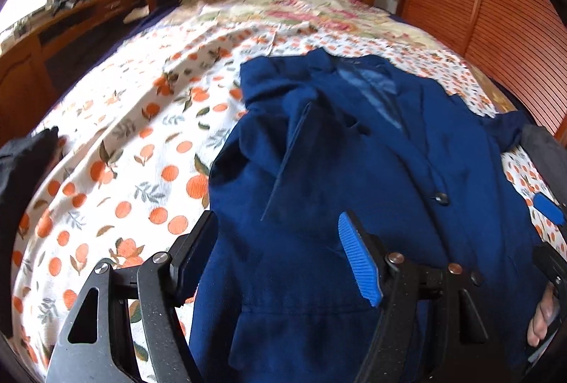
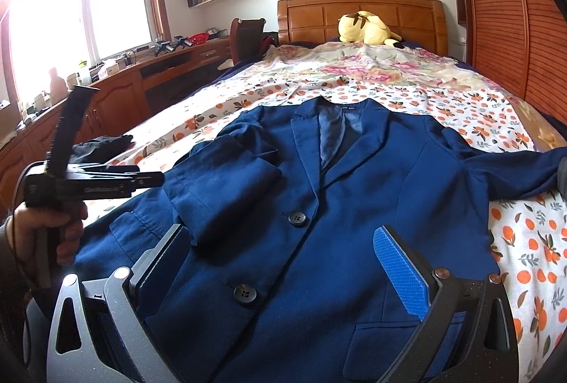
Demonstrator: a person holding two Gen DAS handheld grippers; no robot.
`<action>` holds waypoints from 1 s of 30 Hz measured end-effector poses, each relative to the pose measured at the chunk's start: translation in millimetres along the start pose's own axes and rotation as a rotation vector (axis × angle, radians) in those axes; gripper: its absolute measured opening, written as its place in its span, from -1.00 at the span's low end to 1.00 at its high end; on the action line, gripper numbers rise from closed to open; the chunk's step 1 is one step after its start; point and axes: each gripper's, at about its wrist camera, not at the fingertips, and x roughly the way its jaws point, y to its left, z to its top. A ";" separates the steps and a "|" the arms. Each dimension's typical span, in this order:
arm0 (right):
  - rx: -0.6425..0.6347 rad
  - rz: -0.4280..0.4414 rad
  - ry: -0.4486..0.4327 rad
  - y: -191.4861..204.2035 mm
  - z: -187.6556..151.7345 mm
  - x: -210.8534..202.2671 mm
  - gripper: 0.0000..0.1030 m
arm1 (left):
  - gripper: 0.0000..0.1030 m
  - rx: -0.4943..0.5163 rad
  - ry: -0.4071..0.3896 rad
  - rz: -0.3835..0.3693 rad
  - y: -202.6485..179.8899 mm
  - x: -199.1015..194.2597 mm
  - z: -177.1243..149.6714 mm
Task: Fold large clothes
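Observation:
A navy blue blazer (image 2: 354,206) lies face up on the bed, buttoned, collar toward the headboard. Its left sleeve (image 2: 226,184) is folded across the chest; its right sleeve (image 2: 514,170) stretches out to the right. It also shows in the left wrist view (image 1: 336,177). My left gripper (image 1: 280,252) is open and empty, hovering over the blazer's lower left edge. It appears from the side in the right wrist view (image 2: 106,186), held in a hand. My right gripper (image 2: 283,266) is open and empty above the blazer's lower front, near the buttons (image 2: 244,294).
The bed has an orange-print sheet (image 1: 141,152) and a floral blanket (image 2: 354,64) farther back. A yellow plush toy (image 2: 365,27) sits by the wooden headboard (image 2: 354,11). A dark garment (image 2: 102,144) lies at the bed's left edge. A wooden desk (image 2: 117,89) stands left, a slatted wardrobe (image 2: 514,28) right.

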 end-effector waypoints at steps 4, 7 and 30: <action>-0.006 0.001 0.002 1.5 -0.1 0.3 0.99 | 0.21 -0.017 0.030 -0.008 2.4 13.1 0.6; -0.007 0.003 0.003 1.5 0.1 1.1 0.99 | 0.01 -0.034 0.051 -0.026 2.9 20.6 1.1; 0.055 -0.103 -0.057 -36.2 -8.9 -51.5 0.99 | -0.90 0.208 -0.169 -0.195 -125.2 -85.4 33.6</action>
